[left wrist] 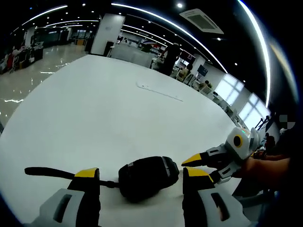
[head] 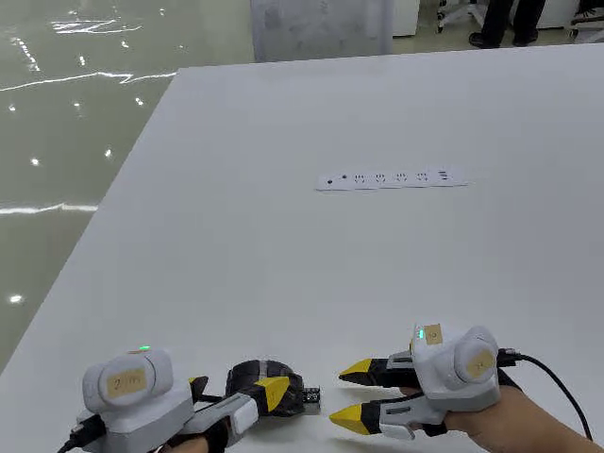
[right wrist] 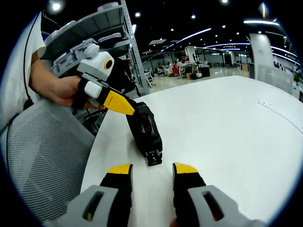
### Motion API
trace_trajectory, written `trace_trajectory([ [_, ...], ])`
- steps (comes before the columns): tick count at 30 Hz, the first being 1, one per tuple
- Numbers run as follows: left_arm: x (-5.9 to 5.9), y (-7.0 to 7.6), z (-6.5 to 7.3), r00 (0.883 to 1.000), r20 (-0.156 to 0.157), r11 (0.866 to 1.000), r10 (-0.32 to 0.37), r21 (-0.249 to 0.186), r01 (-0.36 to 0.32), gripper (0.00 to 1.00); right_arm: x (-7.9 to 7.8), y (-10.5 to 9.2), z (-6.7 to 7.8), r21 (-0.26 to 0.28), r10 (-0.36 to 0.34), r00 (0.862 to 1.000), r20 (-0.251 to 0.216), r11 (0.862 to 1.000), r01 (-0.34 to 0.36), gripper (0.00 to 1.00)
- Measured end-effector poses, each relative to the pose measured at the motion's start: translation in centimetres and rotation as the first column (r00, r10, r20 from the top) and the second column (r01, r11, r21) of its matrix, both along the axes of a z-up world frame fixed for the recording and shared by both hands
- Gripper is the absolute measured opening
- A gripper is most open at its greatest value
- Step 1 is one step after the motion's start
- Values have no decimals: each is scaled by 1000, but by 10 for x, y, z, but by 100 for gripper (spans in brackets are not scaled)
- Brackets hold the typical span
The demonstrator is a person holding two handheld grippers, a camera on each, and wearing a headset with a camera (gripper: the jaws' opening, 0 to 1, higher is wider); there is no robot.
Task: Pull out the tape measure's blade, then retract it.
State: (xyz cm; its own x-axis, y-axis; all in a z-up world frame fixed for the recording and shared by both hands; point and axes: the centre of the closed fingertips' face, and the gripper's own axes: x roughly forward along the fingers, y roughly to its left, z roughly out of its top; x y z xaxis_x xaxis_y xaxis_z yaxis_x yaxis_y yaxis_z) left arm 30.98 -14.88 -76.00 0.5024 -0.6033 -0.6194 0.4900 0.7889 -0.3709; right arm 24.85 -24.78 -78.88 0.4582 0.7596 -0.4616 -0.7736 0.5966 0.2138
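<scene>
White table (head: 283, 236) is holding a black tape measure (head: 269, 385), which is lying close to the near edge, a bit to the left. The left gripper (head: 236, 387) is reaching in from the left. Its yellow-tipped fingers are standing wide apart, one on each side of the tape measure. In the left gripper view they are not squeezing it. In the right gripper view one of those fingers is looking as if it is touching the top of the tape measure. A thin black strap (left wrist: 47, 171) is trailing from the tape measure past one finger. The right gripper (head: 347, 394) is hovering just to the right, near the tape measure but apart from it. Its fingers are open with a small gap and are pointing at the tape measure's blade end. Far off, in the middle of the table, a white power strip (head: 392, 178) is lying flat.
</scene>
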Motion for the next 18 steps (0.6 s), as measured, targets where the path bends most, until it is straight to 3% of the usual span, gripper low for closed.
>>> trace_trajectory([
  [4,-1,1,3,999,16,999,-36,7,36,68,-3,-5,4,-4,-13,1000,-3,1000,13,35],
  [12,-1,4,13,995,26,995,-99,-22,99,70,-10,-19,15,-14,-53,999,4,998,53,39],
  [18,-2,6,21,984,57,985,-168,-16,169,71,-15,-29,19,-18,-82,997,-4,996,82,42],
])
